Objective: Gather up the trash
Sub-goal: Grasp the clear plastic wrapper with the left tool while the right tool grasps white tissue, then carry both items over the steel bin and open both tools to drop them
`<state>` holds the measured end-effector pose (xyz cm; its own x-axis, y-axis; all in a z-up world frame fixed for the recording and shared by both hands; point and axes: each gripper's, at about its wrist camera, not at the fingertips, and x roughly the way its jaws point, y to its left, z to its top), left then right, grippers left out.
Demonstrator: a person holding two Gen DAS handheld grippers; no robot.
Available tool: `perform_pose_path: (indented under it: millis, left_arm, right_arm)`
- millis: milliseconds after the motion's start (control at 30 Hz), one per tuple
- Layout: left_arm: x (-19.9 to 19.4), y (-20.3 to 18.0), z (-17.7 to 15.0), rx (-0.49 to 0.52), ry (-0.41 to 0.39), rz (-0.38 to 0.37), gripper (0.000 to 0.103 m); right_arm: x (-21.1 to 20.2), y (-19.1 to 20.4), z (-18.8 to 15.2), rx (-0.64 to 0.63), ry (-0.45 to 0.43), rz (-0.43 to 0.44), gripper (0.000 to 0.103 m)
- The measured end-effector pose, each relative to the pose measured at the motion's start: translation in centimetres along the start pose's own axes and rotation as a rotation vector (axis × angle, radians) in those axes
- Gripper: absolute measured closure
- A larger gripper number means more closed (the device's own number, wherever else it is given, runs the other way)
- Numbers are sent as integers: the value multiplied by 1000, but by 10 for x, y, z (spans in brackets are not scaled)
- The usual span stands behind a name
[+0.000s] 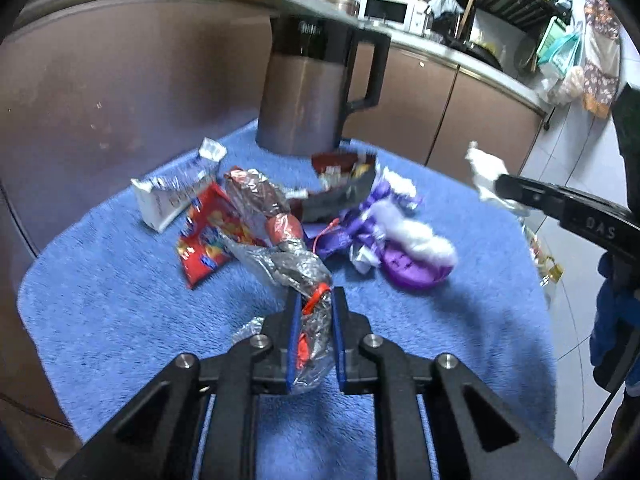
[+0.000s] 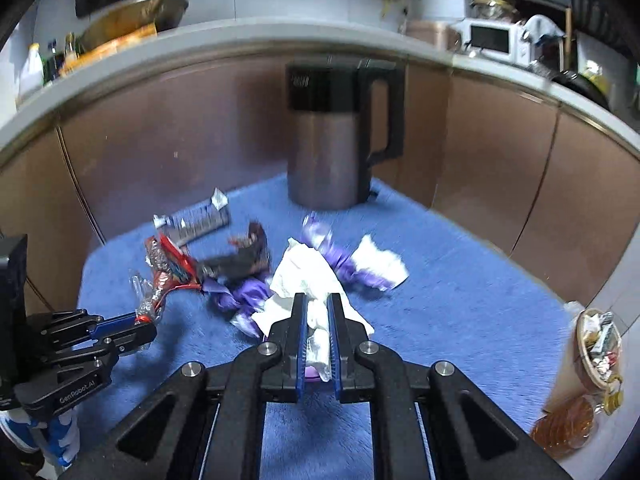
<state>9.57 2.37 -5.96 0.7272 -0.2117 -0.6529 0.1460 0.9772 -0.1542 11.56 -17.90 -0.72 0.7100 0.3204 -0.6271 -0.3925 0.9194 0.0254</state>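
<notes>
1. the silver foil wrapper [image 1: 280, 256] is light, crinkly and probably slippery; the left gripper [image 1: 314, 336] pinches its near end above the blue towel [image 1: 100, 300].
2. the soft white tissue [image 2: 304, 280] is clamped in the right gripper [image 2: 318, 340].
3. other wrappers lie near the kettle [image 2: 332, 152].

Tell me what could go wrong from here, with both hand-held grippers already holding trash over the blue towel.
1. The left hand-held gripper pinches only one end of the long crinkled silver foil wrapper; its far end may drag the red snack packet.
2. The right hand-held gripper grips the crumpled white tissue lying against purple wrappers; these might snag.
</notes>
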Motion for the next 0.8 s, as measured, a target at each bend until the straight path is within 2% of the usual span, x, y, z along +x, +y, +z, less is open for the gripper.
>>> perform_pose_path:
  millis: [233,433,567,667,800]
  left_arm:
    - [-47,-30,10,59,-67,-39,90]
    - [-63,-96,22,168,-69,-151,90]
    - [-54,-165,23,272,-16,-279,90]
    - [-34,-226,17,373,42,-348,90]
    - [-1,-298,-2,476,141,-430,90]
  right_arm:
    - [-71,-14,-14,46,-82,-28,94]
    - [-128,-57,-53,143,-127,-107,93]
    - [-155,-107,-90,253,-120,-189,93]
    - [-169,-150,-131,359,-91,-264,93]
    - [-170,-196,-182,482,-38,-303,93]
